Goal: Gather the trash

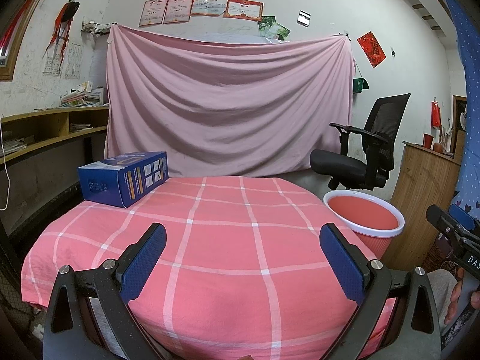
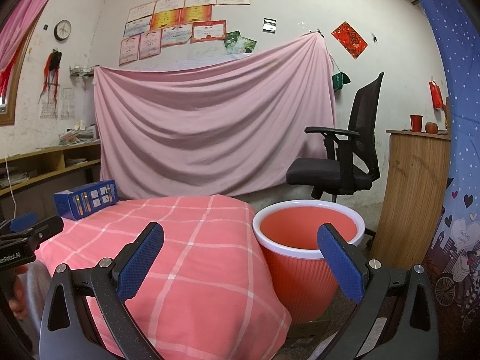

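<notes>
Pink-and-white checked cloth (image 1: 210, 240) covers the desk (image 1: 39, 285) that fills the lower middle of both wrist views. On its far left corner lies a blue cardboard box (image 1: 123, 178), flat on its long side, printed panels facing the cameras; it is the only loose item on the cloth. In the right wrist view the same box (image 2: 87, 199) sits at the far left, well apart from the bin.

Just beside the desk's right edge stands a red ribbed waste bin (image 1: 364, 216) with a white rim, its mouth open upward; nothing can be made out inside it. The right wrist view shows the bin (image 2: 303, 276) close in front, standing on the floor against the hanging cloth.

The left hand-held gripper (image 1: 243, 258) hovers above the near part of the desk, its blue-padded fingers (image 1: 144, 262) spread wide with nothing between them. The right hand-held gripper (image 2: 240, 259) is likewise spread wide and empty, its left finger over the desk's corner and its right finger over the bin's rim.

Behind the desk a pink sheet (image 1: 228, 102) hangs on the wall, with a black office chair (image 1: 366, 147) to its right and a wooden cabinet (image 2: 411, 198) beyond the bin.
</notes>
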Demonstrator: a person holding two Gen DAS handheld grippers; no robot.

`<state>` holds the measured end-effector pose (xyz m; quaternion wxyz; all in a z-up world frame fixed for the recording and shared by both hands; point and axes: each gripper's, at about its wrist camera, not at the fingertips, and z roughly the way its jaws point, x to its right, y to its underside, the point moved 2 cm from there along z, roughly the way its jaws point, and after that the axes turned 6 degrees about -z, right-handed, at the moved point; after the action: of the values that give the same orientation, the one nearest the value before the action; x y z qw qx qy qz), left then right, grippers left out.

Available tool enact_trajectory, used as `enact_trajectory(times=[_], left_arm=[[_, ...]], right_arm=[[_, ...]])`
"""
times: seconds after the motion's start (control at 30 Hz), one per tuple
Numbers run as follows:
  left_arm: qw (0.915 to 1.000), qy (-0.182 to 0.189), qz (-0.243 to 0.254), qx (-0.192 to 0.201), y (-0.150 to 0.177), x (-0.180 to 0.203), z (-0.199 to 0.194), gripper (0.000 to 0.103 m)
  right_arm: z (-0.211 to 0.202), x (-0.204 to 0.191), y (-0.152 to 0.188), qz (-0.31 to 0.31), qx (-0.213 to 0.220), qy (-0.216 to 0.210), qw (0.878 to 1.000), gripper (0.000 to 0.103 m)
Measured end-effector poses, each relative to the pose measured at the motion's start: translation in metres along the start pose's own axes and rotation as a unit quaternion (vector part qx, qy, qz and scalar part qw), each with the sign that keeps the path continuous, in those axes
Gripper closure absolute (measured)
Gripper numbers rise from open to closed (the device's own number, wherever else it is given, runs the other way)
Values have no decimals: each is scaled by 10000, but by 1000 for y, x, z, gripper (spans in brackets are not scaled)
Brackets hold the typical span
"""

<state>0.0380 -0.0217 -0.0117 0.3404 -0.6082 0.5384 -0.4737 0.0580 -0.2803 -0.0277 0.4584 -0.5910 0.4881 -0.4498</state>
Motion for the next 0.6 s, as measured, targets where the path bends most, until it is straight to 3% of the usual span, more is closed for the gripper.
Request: enact_trajectory(times=[0.6], left_arm=[[10000, 8, -16, -35, 2, 2, 1, 3]], right_arm=[[2, -2, 6, 1, -42, -16, 10000, 0]])
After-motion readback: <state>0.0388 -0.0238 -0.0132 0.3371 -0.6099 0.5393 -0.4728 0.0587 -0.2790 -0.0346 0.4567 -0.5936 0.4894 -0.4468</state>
